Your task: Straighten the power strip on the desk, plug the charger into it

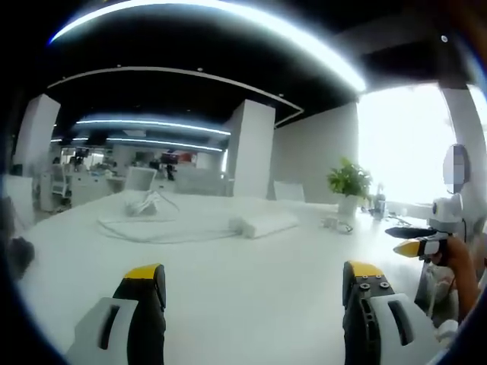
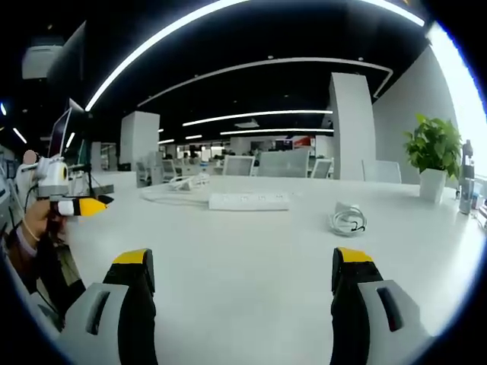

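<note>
The broad white desk (image 2: 251, 258) carries all items. The long white plastic power strip (image 2: 249, 201) lies well ahead of both grippers at mid-desk, its thin white cable (image 1: 144, 228) looping off to one side. The small white charger with coiled lead (image 2: 348, 218) rests near the strip, apart from it. A green potted plant in a white pot (image 2: 434, 156) stands at the desk's far edge. The left gripper (image 1: 255, 293) and right gripper (image 2: 242, 280) both hover with jaws spread, holding nothing. Judgement: no step begun; next move calls for reaching forward to square the strip.
</note>
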The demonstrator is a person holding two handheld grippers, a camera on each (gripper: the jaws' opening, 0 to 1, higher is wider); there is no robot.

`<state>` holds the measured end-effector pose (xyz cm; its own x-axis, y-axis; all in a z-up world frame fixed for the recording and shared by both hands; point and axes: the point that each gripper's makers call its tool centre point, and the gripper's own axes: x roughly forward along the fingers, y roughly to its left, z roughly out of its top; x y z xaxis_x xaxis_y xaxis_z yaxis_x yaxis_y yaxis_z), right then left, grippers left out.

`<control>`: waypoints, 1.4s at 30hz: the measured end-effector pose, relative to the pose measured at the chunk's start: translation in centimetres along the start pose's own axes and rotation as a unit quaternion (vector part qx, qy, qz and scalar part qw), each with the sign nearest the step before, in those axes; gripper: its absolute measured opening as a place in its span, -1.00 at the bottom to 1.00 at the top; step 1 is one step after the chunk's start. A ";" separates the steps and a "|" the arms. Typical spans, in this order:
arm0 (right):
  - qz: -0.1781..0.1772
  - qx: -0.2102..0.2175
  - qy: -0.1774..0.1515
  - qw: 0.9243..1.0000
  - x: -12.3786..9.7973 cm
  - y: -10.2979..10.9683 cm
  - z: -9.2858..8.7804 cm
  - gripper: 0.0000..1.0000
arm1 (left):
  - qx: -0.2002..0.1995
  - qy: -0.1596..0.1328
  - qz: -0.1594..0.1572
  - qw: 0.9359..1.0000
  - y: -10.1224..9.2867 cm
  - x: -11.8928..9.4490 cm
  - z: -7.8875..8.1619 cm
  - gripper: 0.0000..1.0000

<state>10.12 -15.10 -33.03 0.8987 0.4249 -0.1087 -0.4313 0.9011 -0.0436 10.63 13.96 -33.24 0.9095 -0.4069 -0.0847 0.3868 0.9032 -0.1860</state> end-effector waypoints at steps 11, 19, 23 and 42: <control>0.001 0.004 -0.007 1.000 0.0 -0.2 0.1 0.93 | 0.035 -0.014 -0.022 0.999 -0.2 0.7 3.0 0.99; 0.008 0.008 -0.009 1.000 0.2 0.0 0.0 0.93 | 0.072 -0.060 -0.034 0.995 -1.0 1.9 7.8 0.99; 0.007 0.007 -0.012 1.000 0.0 -0.1 0.2 0.93 | 0.085 -0.065 -0.046 0.993 -1.3 3.3 10.3 0.99; -0.002 0.011 -0.015 1.000 -0.6 -0.6 0.4 0.93 | 0.236 -0.050 -0.091 0.966 -4.1 11.7 18.1 0.99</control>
<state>9.85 -15.83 -32.50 0.9026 0.4232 -0.0784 -0.4260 0.9045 -0.0223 22.47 7.99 -15.78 0.8209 -0.5710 0.0070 0.5466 0.7892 0.2802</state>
